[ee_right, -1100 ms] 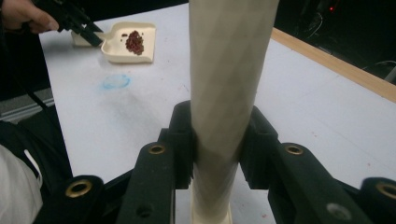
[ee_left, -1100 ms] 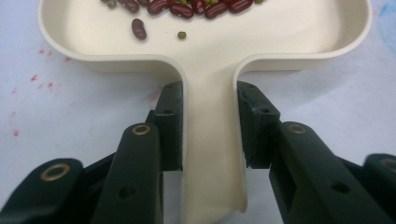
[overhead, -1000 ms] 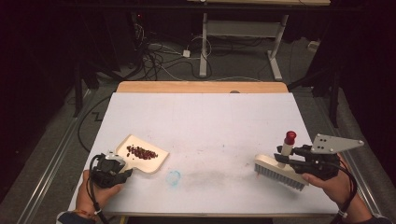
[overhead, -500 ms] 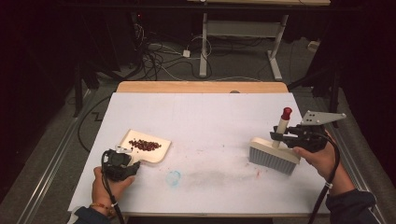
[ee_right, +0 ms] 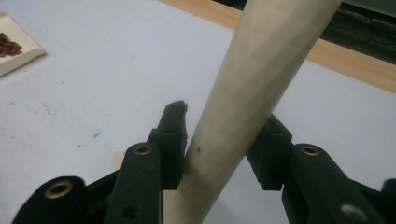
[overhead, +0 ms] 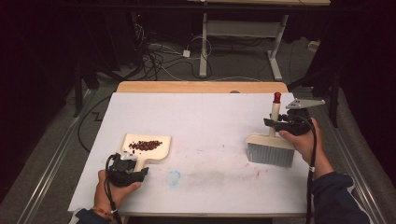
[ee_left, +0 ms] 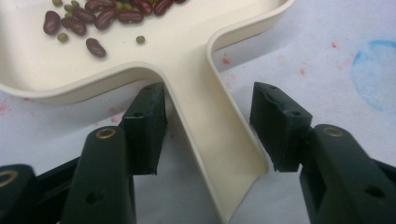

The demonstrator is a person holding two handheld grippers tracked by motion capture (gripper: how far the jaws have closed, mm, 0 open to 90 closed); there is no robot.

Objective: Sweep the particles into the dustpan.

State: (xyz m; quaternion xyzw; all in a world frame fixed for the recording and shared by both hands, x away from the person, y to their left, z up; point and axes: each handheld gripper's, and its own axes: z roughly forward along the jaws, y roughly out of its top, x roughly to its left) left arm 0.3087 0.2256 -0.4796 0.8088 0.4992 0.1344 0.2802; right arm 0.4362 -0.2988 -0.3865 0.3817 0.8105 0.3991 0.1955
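Brush handle pinched by right hand-held gripper, bristles unseen; left hand-held gripper spread.

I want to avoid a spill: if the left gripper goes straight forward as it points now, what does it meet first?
Probably the cream plastic dustpan: its handle lies between the open jaws of the left gripper, so the pan's curved back wall comes first, beans behind it.

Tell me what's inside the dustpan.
The dustpan holds a small pile of dark red beans with a few little green ones mixed in. Whatever lies beneath the pile is covered.
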